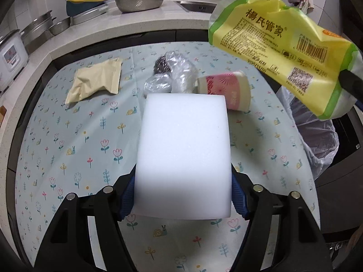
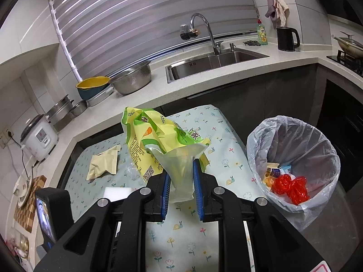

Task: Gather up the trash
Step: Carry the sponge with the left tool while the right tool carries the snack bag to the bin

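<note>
Lining the bin [image 2: 292, 163], a clear bag holds red plastic [image 2: 290, 187]; left hand-held gripper [image 1: 182, 200] clamps foam [image 1: 183, 154], right hand-held gripper [image 2: 181, 195] pinches wrapper [image 2: 158, 140].

My left gripper [image 1: 182, 200], black with blue pads, carries a plain white foam block [image 1: 183, 154]. The right gripper [image 2: 181, 195] has a yellow-and-green printed bag [image 2: 158, 140]. The tablecloth [image 1: 68, 136] is pale blue with tulips and snails. Far left lies a cream pouch [image 1: 95, 79]; a pink-and-white cup [image 1: 226, 88], I think.

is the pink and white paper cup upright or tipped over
Tipped over: the pink and white paper cup lies on its side on the floral tablecloth.
</note>
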A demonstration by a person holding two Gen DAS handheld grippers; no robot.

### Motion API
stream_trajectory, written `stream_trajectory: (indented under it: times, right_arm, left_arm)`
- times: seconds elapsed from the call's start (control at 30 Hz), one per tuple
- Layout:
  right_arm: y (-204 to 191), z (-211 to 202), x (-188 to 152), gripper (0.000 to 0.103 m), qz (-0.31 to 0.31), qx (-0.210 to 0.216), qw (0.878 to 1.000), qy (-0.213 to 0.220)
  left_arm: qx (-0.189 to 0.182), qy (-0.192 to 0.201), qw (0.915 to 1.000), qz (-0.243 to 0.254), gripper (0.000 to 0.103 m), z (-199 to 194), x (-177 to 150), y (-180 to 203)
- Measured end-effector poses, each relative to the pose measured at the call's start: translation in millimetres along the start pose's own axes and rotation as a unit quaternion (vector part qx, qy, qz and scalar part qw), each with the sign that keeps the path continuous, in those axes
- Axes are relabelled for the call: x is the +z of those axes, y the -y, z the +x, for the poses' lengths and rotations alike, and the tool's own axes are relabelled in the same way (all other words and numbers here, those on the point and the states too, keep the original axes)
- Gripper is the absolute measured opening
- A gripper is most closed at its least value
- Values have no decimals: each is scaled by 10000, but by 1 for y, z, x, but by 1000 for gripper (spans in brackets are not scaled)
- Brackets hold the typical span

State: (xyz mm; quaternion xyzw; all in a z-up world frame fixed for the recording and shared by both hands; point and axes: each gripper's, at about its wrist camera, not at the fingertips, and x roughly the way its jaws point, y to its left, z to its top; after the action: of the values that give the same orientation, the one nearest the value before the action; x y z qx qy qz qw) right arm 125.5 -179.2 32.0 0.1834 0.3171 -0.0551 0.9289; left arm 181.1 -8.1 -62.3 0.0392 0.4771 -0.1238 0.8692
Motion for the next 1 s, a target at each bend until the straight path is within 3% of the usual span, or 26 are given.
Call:
stream_trajectory:
  times: [0.5,1.0]
  right_arm:
    - [75,-56,25,18,269,-496,9970,530]
    - [164,-66,32,18,644,-1150,9896,584]
  left_arm:
    - [-531,820,9927,712,66,-61,30,97]
    - [-1098,851,9807,1374,66,-47,45,198]
